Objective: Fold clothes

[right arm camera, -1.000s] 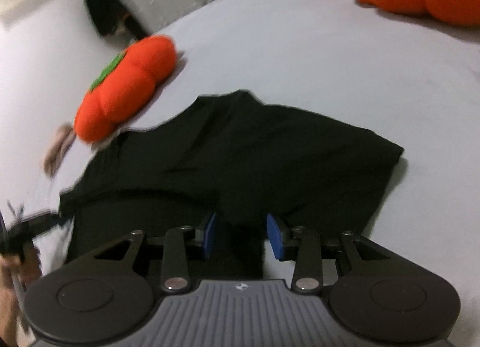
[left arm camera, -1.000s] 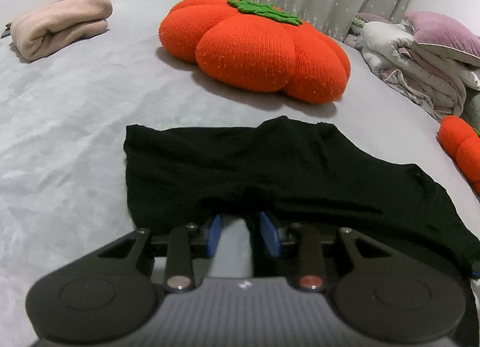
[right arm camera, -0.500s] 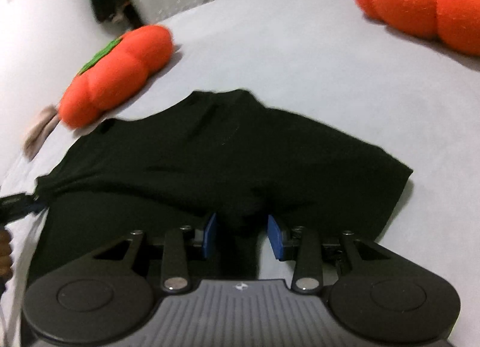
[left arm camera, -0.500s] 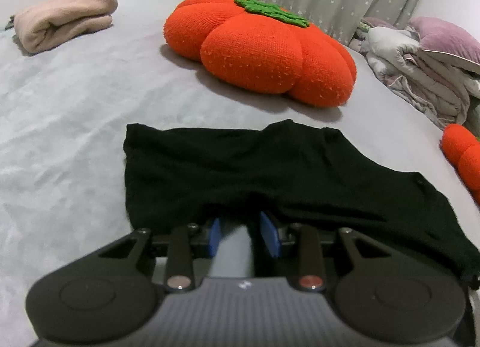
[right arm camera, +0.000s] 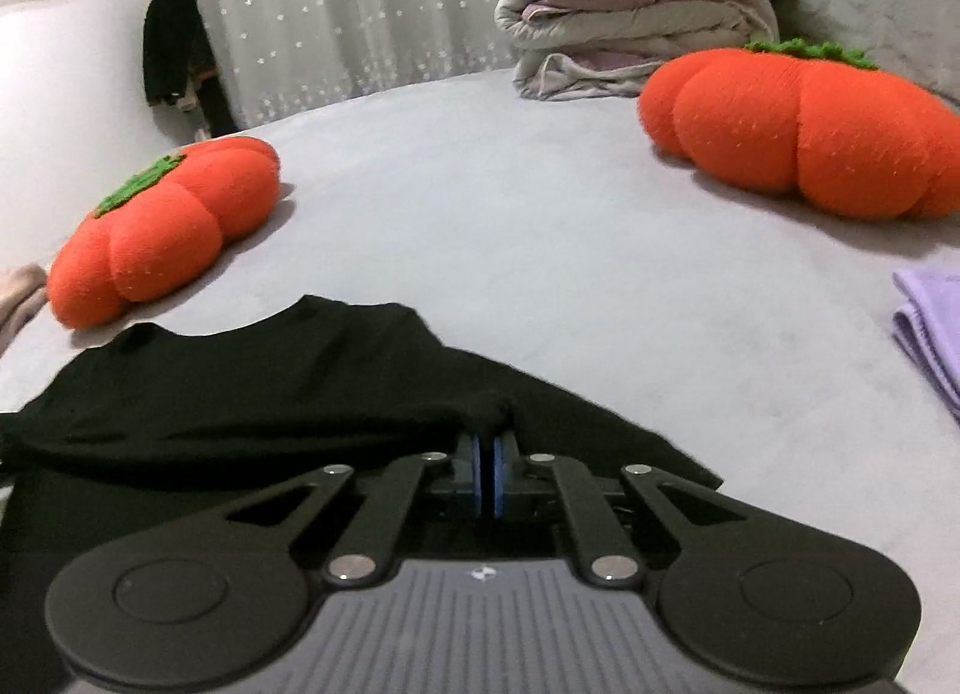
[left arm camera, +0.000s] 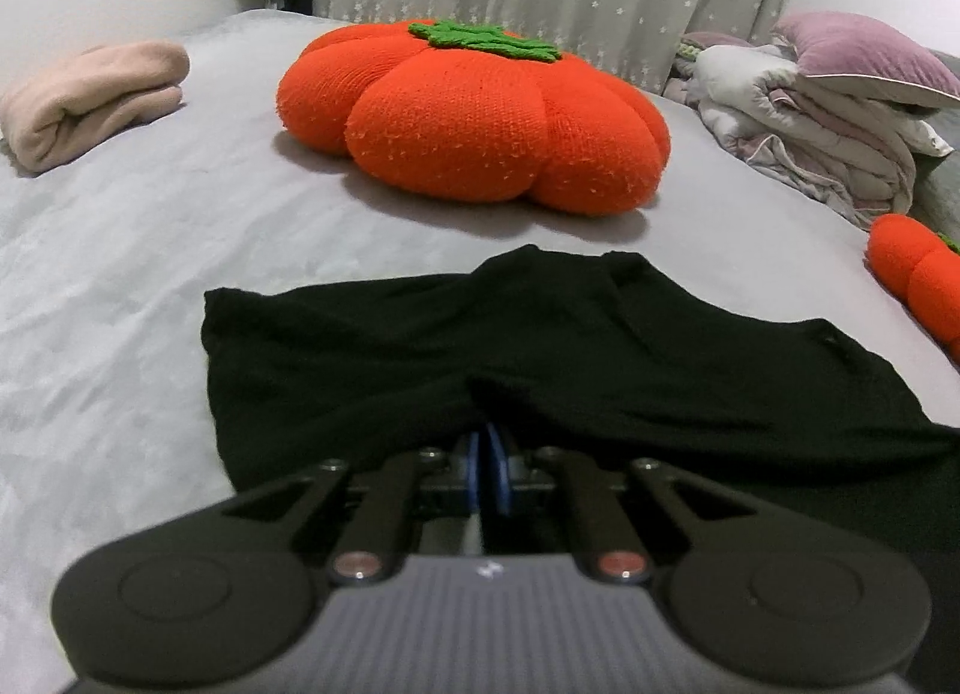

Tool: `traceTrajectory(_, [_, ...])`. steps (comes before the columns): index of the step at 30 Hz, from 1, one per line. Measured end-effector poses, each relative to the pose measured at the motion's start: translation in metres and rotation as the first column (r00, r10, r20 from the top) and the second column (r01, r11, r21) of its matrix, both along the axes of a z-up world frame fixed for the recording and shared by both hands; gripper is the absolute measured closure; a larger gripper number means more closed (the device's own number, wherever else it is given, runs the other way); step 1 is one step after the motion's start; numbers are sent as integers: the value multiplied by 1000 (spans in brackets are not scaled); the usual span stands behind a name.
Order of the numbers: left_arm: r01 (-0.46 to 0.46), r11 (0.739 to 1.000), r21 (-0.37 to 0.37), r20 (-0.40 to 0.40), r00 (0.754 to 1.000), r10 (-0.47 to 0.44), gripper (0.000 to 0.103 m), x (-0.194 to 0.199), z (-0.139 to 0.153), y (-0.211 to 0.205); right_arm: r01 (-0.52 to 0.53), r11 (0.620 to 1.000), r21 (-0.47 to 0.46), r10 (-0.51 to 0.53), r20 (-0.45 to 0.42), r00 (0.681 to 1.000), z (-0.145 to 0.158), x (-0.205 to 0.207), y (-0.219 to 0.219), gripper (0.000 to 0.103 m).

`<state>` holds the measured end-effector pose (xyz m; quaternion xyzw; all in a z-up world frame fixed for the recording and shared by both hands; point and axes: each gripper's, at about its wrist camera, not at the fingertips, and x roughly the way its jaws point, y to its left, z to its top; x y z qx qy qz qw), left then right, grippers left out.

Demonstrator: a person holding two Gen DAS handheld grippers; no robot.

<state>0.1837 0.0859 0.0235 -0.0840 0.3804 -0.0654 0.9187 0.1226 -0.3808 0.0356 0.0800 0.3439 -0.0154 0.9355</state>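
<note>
1. My left gripper point(left arm camera: 487, 457) has just been closing: its jaws, apart a second ago with the near hem lying between them, now stand pinched together on the black garment point(left arm camera: 540, 370), the blue pads almost hidden under a tuck of cloth.

2. My right gripper point(right arm camera: 487, 457) has just been closing too, and more abruptly; its jaws now clamp a small bunched knot of the same black cloth point(right arm camera: 270, 394) at the near edge.

3. The garment lies spread on the grey bed point(left arm camera: 150, 250), its far edge toward the big orange pumpkin cushion point(left arm camera: 474, 112), its near edge now in both grips. The cloth looks already doubled, a fold line running across it just beyond my jaws.

4. A folded pink garment point(left arm camera: 90, 94) sits at the far left of the bed, and a folded lilac one point(right arm camera: 927, 328) at the right edge of the right view; I judge these done.

5. What this means: with both pinches set, I judge the grasp step finished and the next fold ready, likely carrying the near edge up and over toward the cushion.

6. The risk, as I read it, is an uneven lift, since the right pinch holds a bunch rather than a flat hem.
</note>
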Motion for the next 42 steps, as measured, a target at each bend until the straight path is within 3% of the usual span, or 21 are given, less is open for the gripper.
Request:
traceTrajectory(10, [7,1000,3,6,1000,-7,98,1,-1,-4,58,996,-66,-53,64,997,8,7,5,99])
traceTrajectory(15, [11,999,32,10,1000,-11,97,1,-4,-9,94,992,-89,-93,18,996,-7,15,-1,99])
traceTrajectory(19, [16,999,47,12,1000,-16,96,0,-5,-11,61,990,-125,-62,-6,998,-20,17,8,98])
traceTrajectory(21, [19,998,59,13,1000,-20,88,0,-4,-11,34,987,-154,-37,-13,999,-23,17,16,96])
traceTrajectory(27, [33,998,49,7,999,-33,63,-6,2,-4,34,994,-107,-38,-30,999,-23,12,14,92])
traceTrajectory(29, [31,999,37,7,999,-31,62,-10,7,2,40,996,-77,-43,-37,998,-21,9,11,86])
traceTrajectory(33, [25,1000,16,4,1000,-25,61,-20,16,15,30,999,-12,-30,-44,999,-9,-3,8,55])
traceTrajectory(42, [-44,997,-57,-13,999,43,62,-62,38,54,61,995,83,-51,-119,992,7,-60,-7,53])
